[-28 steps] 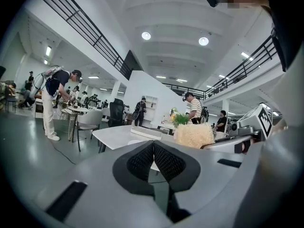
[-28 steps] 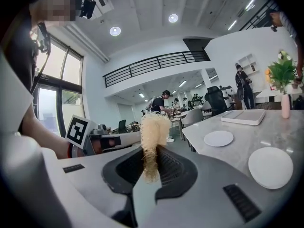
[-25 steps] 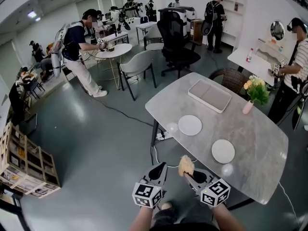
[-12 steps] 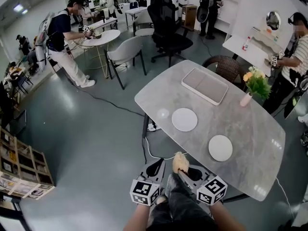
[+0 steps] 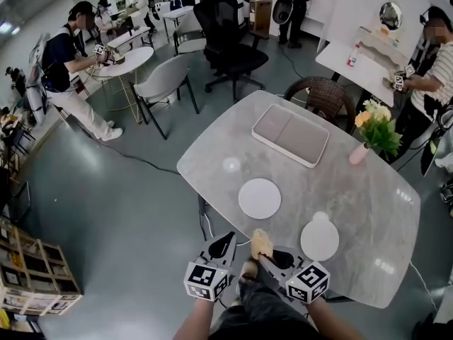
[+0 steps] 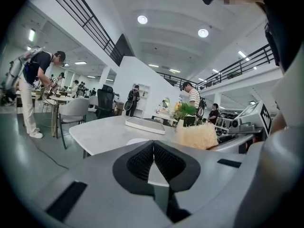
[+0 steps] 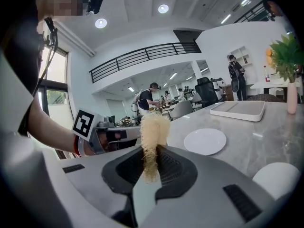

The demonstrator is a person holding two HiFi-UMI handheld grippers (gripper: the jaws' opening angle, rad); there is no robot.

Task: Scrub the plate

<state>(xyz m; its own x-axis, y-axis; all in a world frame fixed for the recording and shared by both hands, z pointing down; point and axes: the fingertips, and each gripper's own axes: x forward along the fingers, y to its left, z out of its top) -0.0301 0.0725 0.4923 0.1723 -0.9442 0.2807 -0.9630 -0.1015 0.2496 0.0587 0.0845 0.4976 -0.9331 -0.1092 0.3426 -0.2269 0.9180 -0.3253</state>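
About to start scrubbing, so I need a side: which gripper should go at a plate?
Right, most likely. The right gripper is clamped on the scrubber, and the nearer plate lies on its side. The left gripper is shut on nothing.

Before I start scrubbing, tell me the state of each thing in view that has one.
Left tongs: shut, empty.
Right tongs: shut on straw-coloured fibrous scrubber.
Farther round white plate: flat, bare.
Nearer round white plate: flat, bare.
Pink vase of flowers: upright.
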